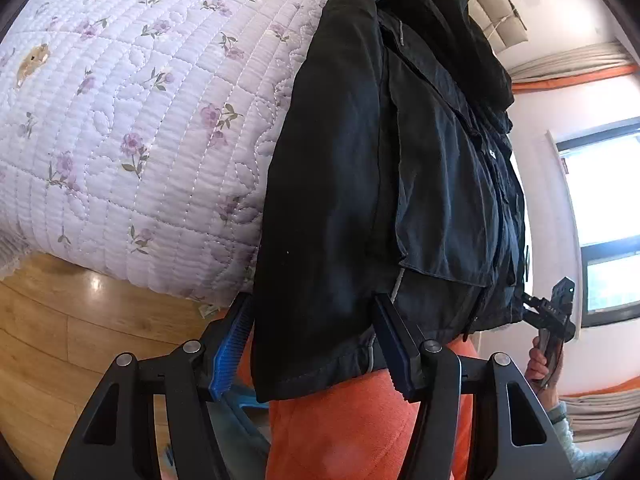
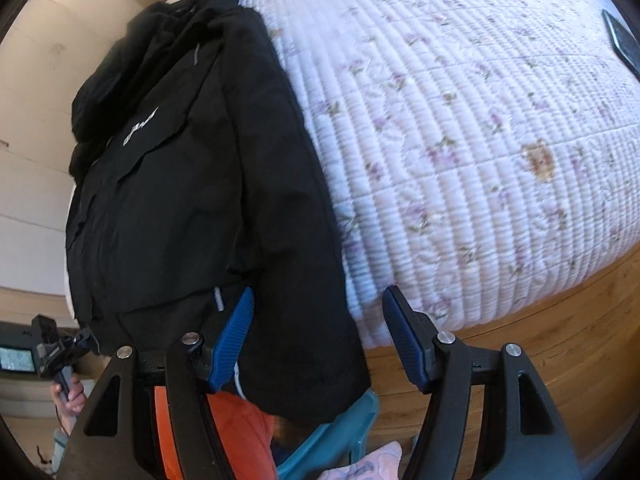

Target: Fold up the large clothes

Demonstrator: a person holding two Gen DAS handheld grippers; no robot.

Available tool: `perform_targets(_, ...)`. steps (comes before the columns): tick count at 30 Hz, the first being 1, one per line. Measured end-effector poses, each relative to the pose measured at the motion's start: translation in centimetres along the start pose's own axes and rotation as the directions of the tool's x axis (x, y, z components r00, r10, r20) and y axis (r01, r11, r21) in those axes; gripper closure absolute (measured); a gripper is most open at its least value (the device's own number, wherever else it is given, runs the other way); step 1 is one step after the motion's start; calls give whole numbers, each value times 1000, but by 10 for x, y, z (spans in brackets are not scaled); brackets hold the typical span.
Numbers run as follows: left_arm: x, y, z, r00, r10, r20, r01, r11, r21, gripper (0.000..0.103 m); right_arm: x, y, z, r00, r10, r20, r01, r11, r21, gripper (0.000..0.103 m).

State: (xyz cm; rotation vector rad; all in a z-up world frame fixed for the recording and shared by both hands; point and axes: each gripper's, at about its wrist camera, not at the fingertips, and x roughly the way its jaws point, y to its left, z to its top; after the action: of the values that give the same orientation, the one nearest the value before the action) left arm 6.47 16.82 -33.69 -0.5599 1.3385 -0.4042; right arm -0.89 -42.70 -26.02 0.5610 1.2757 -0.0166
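Black jacket (image 1: 360, 184) laid lengthwise on quilted floral bedspread (image 1: 132, 128), hem hanging off the near bed edge over orange trousers (image 1: 360, 432) of the person. Left gripper (image 1: 312, 344) with jaws standing well apart, straddling the hem at one folded-in side panel; blue pads flanking the cloth but no pinch visible, so nothing held as yet. Right gripper (image 2: 318, 336) likewise parted, 1 pad over the hem, the other clear of it above the bedspread and wooden floor (image 2: 540, 352); also nothing gripped. Placement probably chosen so that both bottom corners can be taken together and the lower part carried up toward the collar in 1 fold. Appearance: dark, matte, lightly creased, sleeves already folded inward to give a narrow long rectangle, white script logo (image 2: 138, 128) on the chest, flapped pocket and thin grey reflective strips near the hem, hood bunched at the far end.
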Motion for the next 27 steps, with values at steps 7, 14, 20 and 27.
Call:
perform_targets(7, 6, -3, 1, 1000, -26, -14, 26, 1000, -4, 41, 14, 20, -11, 999, 26, -47, -28, 999, -45, 31)
perform_targets(14, -5, -25, 1, 1000, 16, 0, -15, 996, 91, 91, 11, 31, -10, 999, -4, -37, 2, 997, -74, 74)
perform_targets(20, -41, -41, 2, 993, -58, 104, 48, 994, 94, 93, -11, 44, -12, 1000, -17, 25, 19, 998, -61, 92)
perform_targets(27, -102, -80, 31, 947, -185, 263, 145, 976, 164, 94, -65, 78, 10, 992, 3, 124, 7, 997, -82, 92)
